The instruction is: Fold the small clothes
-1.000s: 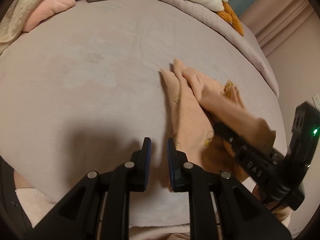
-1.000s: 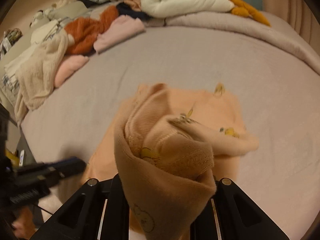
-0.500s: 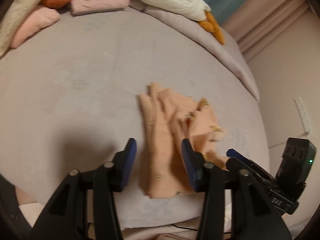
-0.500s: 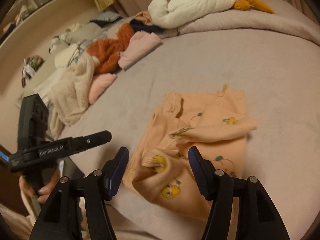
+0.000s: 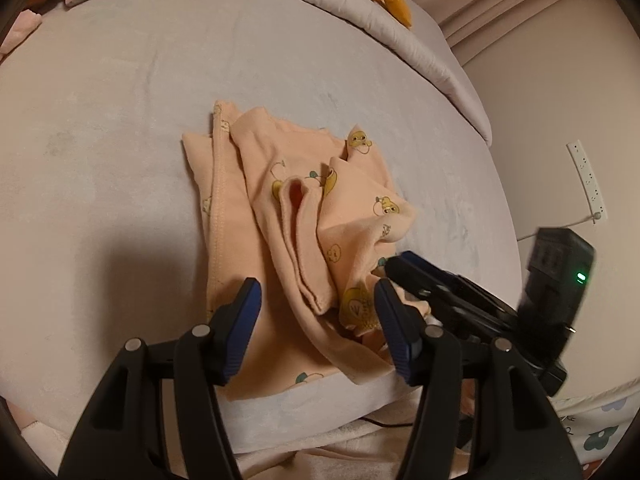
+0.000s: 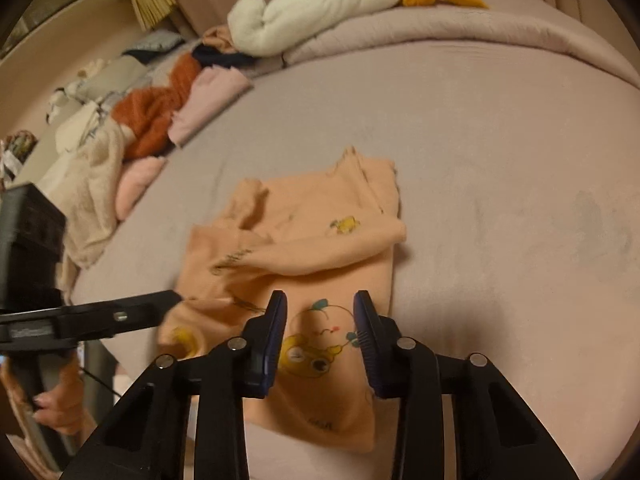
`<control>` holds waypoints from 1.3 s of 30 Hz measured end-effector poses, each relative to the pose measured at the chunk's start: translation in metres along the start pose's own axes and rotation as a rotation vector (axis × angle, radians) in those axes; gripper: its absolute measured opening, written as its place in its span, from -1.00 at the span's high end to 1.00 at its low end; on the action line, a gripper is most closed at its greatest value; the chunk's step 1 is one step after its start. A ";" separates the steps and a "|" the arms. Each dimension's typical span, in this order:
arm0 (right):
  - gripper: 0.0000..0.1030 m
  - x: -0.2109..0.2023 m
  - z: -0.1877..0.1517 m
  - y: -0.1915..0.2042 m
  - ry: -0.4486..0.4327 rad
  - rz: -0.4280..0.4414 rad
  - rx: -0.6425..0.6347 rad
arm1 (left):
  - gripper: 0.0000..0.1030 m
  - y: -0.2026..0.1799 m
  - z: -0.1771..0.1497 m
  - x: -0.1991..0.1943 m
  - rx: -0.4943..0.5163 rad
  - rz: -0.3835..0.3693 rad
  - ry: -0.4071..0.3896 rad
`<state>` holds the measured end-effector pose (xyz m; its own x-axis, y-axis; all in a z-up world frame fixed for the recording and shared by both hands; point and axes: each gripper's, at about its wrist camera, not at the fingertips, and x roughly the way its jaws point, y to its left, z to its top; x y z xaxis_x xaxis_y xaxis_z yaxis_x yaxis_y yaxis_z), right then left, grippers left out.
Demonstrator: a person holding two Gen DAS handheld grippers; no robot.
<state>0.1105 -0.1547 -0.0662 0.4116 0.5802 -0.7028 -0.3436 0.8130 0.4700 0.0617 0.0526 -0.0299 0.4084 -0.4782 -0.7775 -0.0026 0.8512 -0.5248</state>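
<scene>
A small peach garment (image 5: 296,200) with yellow cartoon prints lies crumpled on the grey-pink bed, near its front edge. One sleeve lies folded across its body (image 6: 320,240). My left gripper (image 5: 318,292) hovers over the garment's near edge; its jaws are opening, with cloth below the gap and neither pad pressing. My right gripper (image 6: 320,300) stands over the big cartoon print; its jaws are closing, the pads still apart from the cloth. Each gripper shows in the other's view: the right gripper (image 5: 400,264) at the garment's right edge, the left gripper (image 6: 172,298) at its left edge.
Other clothes are piled along the bed's far left: a rust sweater (image 6: 152,120), a pink folded piece (image 6: 208,100) and a cream towel (image 6: 92,184). A white plush toy (image 6: 312,20) lies at the back. A hand (image 6: 56,404) holds the left gripper's handle.
The right gripper let go of the bunched garment, which now lies on the bed, then drew its jaws narrower. The left gripper opened and shifted right over the garment.
</scene>
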 end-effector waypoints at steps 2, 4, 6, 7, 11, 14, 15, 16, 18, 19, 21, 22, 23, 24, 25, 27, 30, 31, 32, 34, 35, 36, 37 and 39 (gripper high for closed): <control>0.27 0.009 0.003 0.004 0.017 0.006 -0.020 | -0.23 0.003 0.000 -0.004 0.000 0.001 -0.007; 0.27 0.015 0.010 0.010 0.015 0.006 -0.044 | -0.23 0.007 0.000 -0.008 -0.003 0.011 -0.016; 0.27 0.022 0.020 0.015 0.014 0.036 -0.058 | -0.23 0.009 0.000 -0.010 -0.005 0.020 -0.022; 0.27 0.027 0.024 0.017 0.019 0.059 -0.058 | -0.24 0.011 0.000 -0.010 -0.006 0.026 -0.024; 0.27 0.043 0.038 0.028 0.036 0.123 -0.075 | -0.36 0.019 0.000 -0.010 -0.032 0.001 -0.012; 0.27 0.047 0.042 0.034 0.034 0.134 -0.088 | -0.39 0.022 0.000 -0.014 -0.045 -0.023 -0.017; 0.27 0.044 0.042 0.035 0.032 0.135 -0.089 | -0.42 0.023 0.001 -0.015 -0.045 -0.029 -0.021; 0.27 0.041 0.041 0.034 0.025 0.136 -0.089 | -0.42 0.022 0.002 -0.016 -0.044 -0.031 -0.021; 0.27 0.032 0.039 0.030 0.007 0.121 -0.083 | -0.44 0.019 0.004 -0.013 -0.037 -0.042 -0.014; 0.26 0.026 0.037 0.026 -0.004 0.107 -0.076 | -0.44 0.016 0.005 -0.010 -0.031 -0.046 -0.009; 0.24 0.014 0.033 0.018 -0.022 0.081 -0.054 | -0.44 0.011 0.008 -0.001 -0.017 -0.050 0.008; 0.23 0.009 0.031 0.013 -0.031 0.060 -0.039 | -0.44 0.008 0.010 0.004 -0.013 -0.048 0.019; 0.22 0.004 0.029 0.009 -0.040 0.042 -0.025 | -0.44 0.006 0.011 0.009 -0.007 -0.045 0.031; 0.21 -0.002 0.025 0.003 -0.049 0.027 -0.010 | -0.43 0.002 0.012 0.016 0.001 -0.037 0.044; 0.19 -0.007 0.022 -0.002 -0.056 0.014 0.004 | -0.41 0.000 0.013 0.023 0.012 -0.022 0.053; 0.16 -0.016 0.015 -0.011 -0.065 -0.007 0.035 | -0.36 -0.004 0.014 0.034 0.034 0.034 0.060; 0.16 -0.022 0.008 -0.018 -0.065 -0.047 0.053 | 0.24 -0.004 0.015 0.046 0.050 0.105 0.054; 0.16 -0.022 0.006 -0.019 -0.062 -0.063 0.058 | 0.35 -0.002 0.015 0.049 0.046 0.118 0.052; 0.16 -0.022 0.005 -0.020 -0.059 -0.072 0.063 | 0.56 -0.001 0.015 0.051 0.040 0.108 0.053; 0.16 -0.022 0.004 -0.022 -0.052 -0.080 0.074 | 0.68 0.000 0.016 0.047 0.028 0.095 0.035; 0.16 -0.022 0.003 -0.022 -0.049 -0.084 0.078 | 0.70 -0.002 0.015 0.042 0.035 0.096 0.022; 0.16 -0.023 0.003 -0.022 -0.046 -0.090 0.083 | 0.71 -0.007 0.015 0.035 0.059 0.100 0.000; 0.16 -0.023 0.003 -0.022 -0.046 -0.093 0.086 | 0.71 -0.009 0.015 0.028 0.075 0.105 -0.016; 0.16 -0.025 0.003 -0.021 -0.047 -0.091 0.089 | 0.72 -0.014 0.015 0.014 0.116 0.129 -0.052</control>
<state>0.1097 -0.1863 -0.0571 0.4772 0.5035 -0.7202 -0.2274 0.8624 0.4522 0.0814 0.0370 -0.0278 0.4585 -0.3543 -0.8150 0.0466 0.9254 -0.3761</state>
